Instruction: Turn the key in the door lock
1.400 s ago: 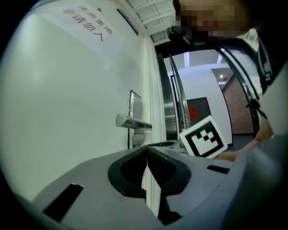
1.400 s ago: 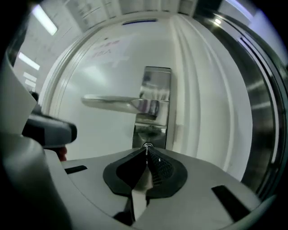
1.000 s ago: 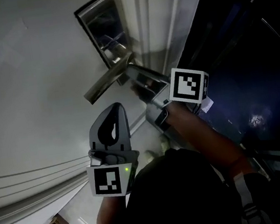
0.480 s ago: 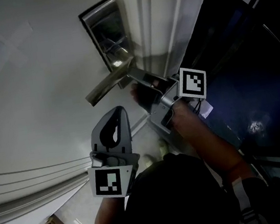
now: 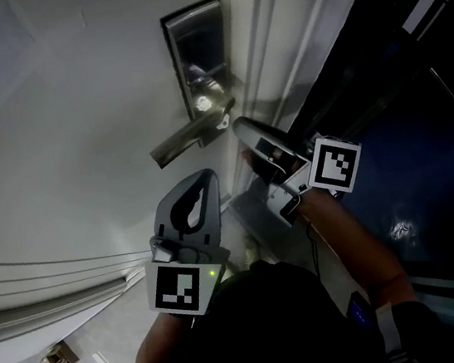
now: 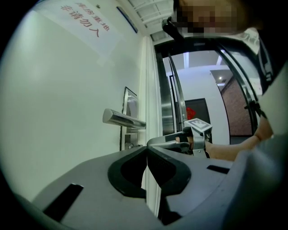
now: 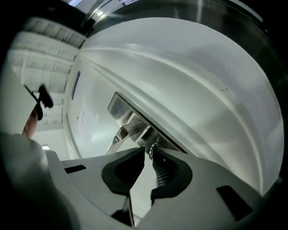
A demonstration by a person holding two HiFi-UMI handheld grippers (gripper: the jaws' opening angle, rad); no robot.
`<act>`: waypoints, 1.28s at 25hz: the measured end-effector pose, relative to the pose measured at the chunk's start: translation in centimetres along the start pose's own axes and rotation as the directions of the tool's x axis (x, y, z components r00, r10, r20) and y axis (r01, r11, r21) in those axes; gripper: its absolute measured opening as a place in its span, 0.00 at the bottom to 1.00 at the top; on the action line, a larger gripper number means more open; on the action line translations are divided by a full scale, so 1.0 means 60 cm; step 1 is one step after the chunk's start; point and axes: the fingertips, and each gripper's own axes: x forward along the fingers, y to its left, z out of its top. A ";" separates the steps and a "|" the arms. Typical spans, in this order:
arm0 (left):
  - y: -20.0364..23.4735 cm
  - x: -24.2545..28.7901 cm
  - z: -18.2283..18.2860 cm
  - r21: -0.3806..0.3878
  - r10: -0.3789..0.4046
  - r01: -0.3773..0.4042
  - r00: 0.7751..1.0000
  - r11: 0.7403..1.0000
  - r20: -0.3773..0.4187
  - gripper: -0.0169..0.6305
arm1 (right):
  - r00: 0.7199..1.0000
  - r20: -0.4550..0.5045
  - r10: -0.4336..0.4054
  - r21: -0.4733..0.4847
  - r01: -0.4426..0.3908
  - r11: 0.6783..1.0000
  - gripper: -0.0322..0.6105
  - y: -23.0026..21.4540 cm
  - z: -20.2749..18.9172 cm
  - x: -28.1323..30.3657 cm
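In the right gripper view, the right gripper (image 7: 147,149) is seen with its jaws almost together, with only a thin wedge of light between them. A small bright metal piece is pinched at their tips. This piece is judged to be the key (image 7: 154,146), standing just in front of the lock plate (image 7: 120,107). A key is expected to be light, stiff and smooth, so it is best taken by its flat head, flat sides against the jaws. A hold at the very tip could slip when the lock resists.

In the head view, the right gripper is pointed up and to the left at the door (image 5: 54,142). Its tip lies just beside the root of the handle (image 5: 192,139), below the plate. The forearm (image 5: 353,242) is stretched forward. The left gripper (image 5: 204,175) is held lower, near the door but apart from it.

In the left gripper view, its jaws are pressed together on nothing, and the handle is seen ahead.
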 end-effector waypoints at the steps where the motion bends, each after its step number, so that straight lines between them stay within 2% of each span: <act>1: -0.001 0.001 0.000 0.000 -0.002 0.002 1.000 1.000 -0.002 0.04 | 1.000 -0.014 -0.023 -0.097 0.021 0.995 0.11 0.003 -0.001 -0.003; 2: -0.001 0.001 0.000 0.003 -0.003 0.003 1.000 1.000 -0.003 0.04 | 0.998 -0.025 -0.049 -0.215 0.042 0.976 0.11 0.008 -0.003 -0.005; 3: -0.001 0.002 -0.001 0.005 -0.002 0.002 1.000 1.000 -0.002 0.04 | 0.996 -0.036 -0.081 -0.359 0.062 0.931 0.11 0.012 -0.005 -0.007; 4: 0.000 0.002 0.000 0.005 0.002 -0.002 1.000 1.000 0.000 0.04 | 0.992 -0.046 -0.118 -0.517 0.077 0.852 0.11 0.016 -0.007 -0.008; 5: 0.000 0.003 0.000 0.003 0.009 -0.009 1.000 1.000 0.004 0.04 | 0.986 -0.052 -0.159 -0.672 0.083 0.736 0.11 0.020 -0.009 -0.008; 6: 0.002 0.003 0.000 0.002 0.014 -0.014 1.000 1.000 0.007 0.04 | 0.978 -0.053 -0.201 -0.804 0.077 0.590 0.11 0.024 -0.013 -0.007; 7: 0.003 0.001 0.000 0.003 0.018 -0.018 1.000 1.000 0.009 0.04 | 0.969 -0.047 -0.243 -0.902 0.063 0.427 0.11 0.028 -0.019 -0.006; 9: 0.007 -0.002 0.000 0.004 0.020 -0.020 1.000 1.000 0.008 0.04 | 0.950 -0.010 -0.312 -0.995 0.023 0.101 0.11 0.032 -0.031 -0.005; 11: 0.010 -0.004 0.000 0.003 0.027 -0.027 1.000 1.000 0.007 0.04 | 0.945 0.047 -0.322 -0.983 -0.014 -0.184 0.12 0.033 -0.040 0.001; 12: 0.011 -0.005 -0.001 0.003 0.031 -0.031 0.999 1.000 0.006 0.04 | 0.946 0.068 -0.316 -0.951 -0.033 -0.306 0.13 0.032 -0.043 0.004; 13: 0.013 -0.005 -0.002 0.003 0.035 -0.035 0.999 0.999 0.006 0.04 | 0.946 0.084 -0.313 -0.912 -0.053 -0.407 0.15 0.029 -0.045 0.006; 14: 0.014 -0.005 -0.003 0.001 0.038 -0.038 0.999 0.999 0.006 0.04 | 0.945 0.095 -0.314 -0.871 -0.073 -0.485 0.16 0.025 -0.047 0.008; 15: 0.015 -0.005 -0.004 -0.001 0.041 -0.041 0.999 0.999 0.007 0.04 | 0.943 0.103 -0.317 -0.833 -0.092 -0.546 0.17 0.021 -0.049 0.011; 16: 0.016 -0.005 -0.004 -0.003 0.043 -0.043 0.999 0.999 0.008 0.04 | 0.941 0.110 -0.319 -0.798 -0.108 -0.594 0.18 0.017 -0.050 0.013; 18: 0.016 -0.006 -0.005 -0.003 0.046 -0.046 0.999 0.999 0.008 0.04 | 0.941 0.123 -0.316 -0.733 -0.129 -0.668 0.19 0.012 -0.054 0.019; 22: 0.016 -0.005 -0.006 -0.002 0.048 -0.048 0.999 0.999 0.012 0.04 | 0.945 0.145 -0.292 -0.617 -0.144 -0.774 0.19 0.013 -0.056 0.031; 24: 0.015 -0.006 -0.006 -0.006 0.049 -0.049 0.999 0.999 0.013 0.04 | 0.946 0.148 -0.287 -0.571 -0.155 -0.806 0.19 0.014 -0.058 0.038; 28: 0.016 -0.006 -0.008 -0.012 0.048 -0.048 0.999 0.999 0.013 0.04 | 0.942 0.161 -0.296 -0.496 -0.182 -0.849 0.19 0.000 -0.060 0.052; 32: 0.018 -0.007 -0.008 -0.026 0.050 -0.049 0.999 0.998 0.019 0.04 | 0.940 0.179 -0.290 -0.480 -0.174 -0.860 0.16 -0.004 -0.059 0.059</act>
